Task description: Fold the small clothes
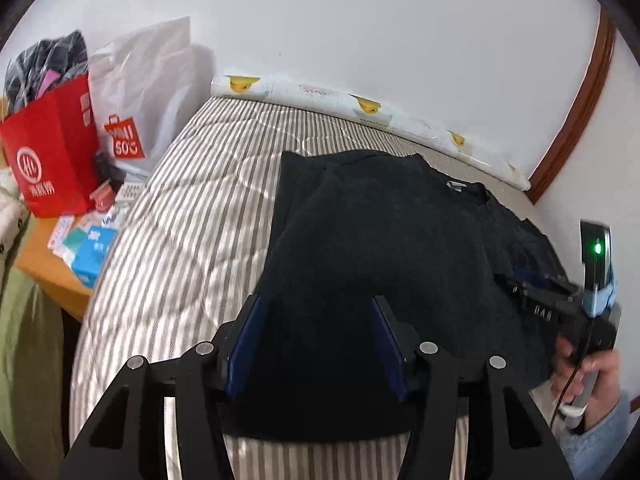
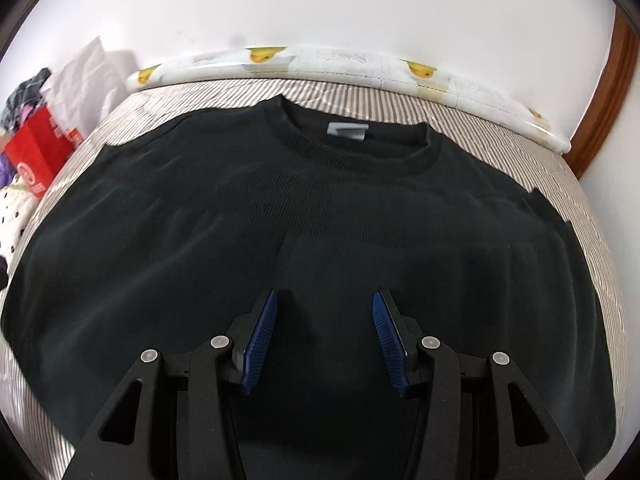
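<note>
Black knit crew-neck sweater [image 2: 304, 216] lies flat on the brown-and-white striped mattress [image 1: 188, 208], collar toward the far edge by the white wall, grey neck label [image 2: 347, 129] showing. Duck-print white padded roll [image 2: 320, 60] runs along that far edge. Red paper shopping bag [image 1: 52, 160] stands off the left edge. Left gripper [image 1: 316, 320]: blue pads wide apart, holding nothing, over the sweater. Right gripper [image 2: 324, 320]: same, spread and empty, above the sweater body.

Striped bed [image 1: 192, 216] beside the sweater [image 2: 320, 220] lies open; red bag [image 1: 52, 152] crowds its left edge.
</note>
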Tool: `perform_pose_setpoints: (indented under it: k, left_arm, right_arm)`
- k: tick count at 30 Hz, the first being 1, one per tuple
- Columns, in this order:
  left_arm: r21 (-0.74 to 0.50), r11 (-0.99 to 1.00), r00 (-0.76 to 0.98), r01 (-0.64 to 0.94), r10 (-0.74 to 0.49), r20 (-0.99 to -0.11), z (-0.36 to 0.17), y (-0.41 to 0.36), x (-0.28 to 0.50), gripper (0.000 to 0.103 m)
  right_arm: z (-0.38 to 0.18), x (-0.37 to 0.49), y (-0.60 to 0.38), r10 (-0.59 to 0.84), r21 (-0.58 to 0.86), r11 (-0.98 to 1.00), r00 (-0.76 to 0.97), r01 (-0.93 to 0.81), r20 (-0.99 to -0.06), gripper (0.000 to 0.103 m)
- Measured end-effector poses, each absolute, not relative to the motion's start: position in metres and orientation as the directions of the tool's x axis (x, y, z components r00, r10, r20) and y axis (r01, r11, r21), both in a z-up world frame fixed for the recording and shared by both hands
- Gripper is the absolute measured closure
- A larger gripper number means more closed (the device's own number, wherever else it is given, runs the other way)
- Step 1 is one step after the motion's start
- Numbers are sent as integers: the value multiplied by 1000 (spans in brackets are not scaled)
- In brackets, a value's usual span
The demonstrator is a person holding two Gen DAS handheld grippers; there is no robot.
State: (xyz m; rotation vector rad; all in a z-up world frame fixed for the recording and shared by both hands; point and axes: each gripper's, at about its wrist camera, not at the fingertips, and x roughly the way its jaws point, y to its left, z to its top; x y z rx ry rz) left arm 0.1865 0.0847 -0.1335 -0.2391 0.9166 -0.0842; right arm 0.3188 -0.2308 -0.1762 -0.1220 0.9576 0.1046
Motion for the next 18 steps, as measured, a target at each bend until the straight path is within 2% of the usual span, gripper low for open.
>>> perform_pose_setpoints:
  k: [7,11,18]
  left_arm:
    - [-268,963,594,-28,-199,-779,-144,84,156,51]
    - [-352,935,581,-38,-266,-769,-154,91,138,51]
    - [-479,876,565,-59,-366,-739,-171,99,121,52]
  right_arm:
    - [-177,266,-241,56,-13,994,588,-112,-807,53]
    - [-177,243,-248,80,20,994,595,-107,-800,53]
    - [-180,211,-245,51,-37,991,633,-126,-772,53]
